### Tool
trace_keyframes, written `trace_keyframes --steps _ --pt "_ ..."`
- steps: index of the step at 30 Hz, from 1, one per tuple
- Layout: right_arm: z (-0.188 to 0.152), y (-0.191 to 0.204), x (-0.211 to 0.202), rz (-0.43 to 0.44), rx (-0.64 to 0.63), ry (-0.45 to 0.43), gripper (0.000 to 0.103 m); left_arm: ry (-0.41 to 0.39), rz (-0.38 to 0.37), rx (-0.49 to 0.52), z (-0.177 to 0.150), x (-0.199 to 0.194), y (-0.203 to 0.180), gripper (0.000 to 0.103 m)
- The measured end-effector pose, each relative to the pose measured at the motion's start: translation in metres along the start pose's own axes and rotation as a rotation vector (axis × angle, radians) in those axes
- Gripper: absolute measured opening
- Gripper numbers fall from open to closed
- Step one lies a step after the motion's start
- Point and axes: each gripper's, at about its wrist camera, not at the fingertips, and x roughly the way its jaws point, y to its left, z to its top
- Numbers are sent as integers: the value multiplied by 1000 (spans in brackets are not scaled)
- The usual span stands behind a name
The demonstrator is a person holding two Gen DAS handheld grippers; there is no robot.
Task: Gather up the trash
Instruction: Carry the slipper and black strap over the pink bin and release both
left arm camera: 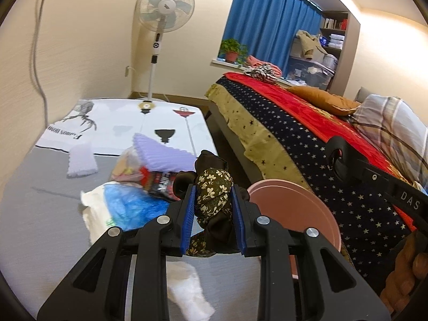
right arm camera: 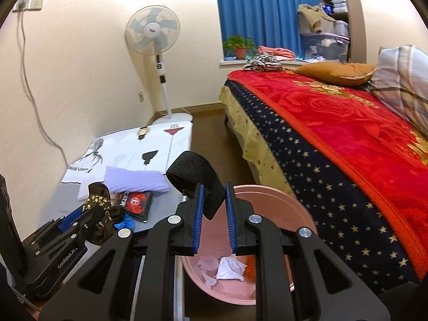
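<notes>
My left gripper (left arm camera: pixel 213 187) is shut on a brown floral cloth scrunchie (left arm camera: pixel 214 192) above the table's near right corner; both also show in the right wrist view (right arm camera: pixel 99 206). My right gripper (right arm camera: pixel 213 187) is shut on a black elastic band (right arm camera: pixel 198 179), held over the pink trash bin (right arm camera: pixel 294 214), which holds crumpled paper (right arm camera: pixel 230 267). The bin's rim (left arm camera: pixel 307 208) shows right of my left gripper.
On the grey table (left arm camera: pixel 40 214) lie a red-black wrapper (right arm camera: pixel 136 203), a blue plastic bag (left arm camera: pixel 128 206), a purple cloth (left arm camera: pixel 163 155), a clear bag and white tissues (left arm camera: pixel 187 294). A bed with a red blanket (right arm camera: pixel 334 123) stands right of the bin. A standing fan (right arm camera: pixel 157 53) is by the wall.
</notes>
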Motion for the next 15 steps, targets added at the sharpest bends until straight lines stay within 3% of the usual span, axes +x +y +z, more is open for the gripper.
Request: trace_keyframes --steps 15 --pt "1 -34 -2 -99 61 -5 17 29 -94 55 -2 26 -51 26"
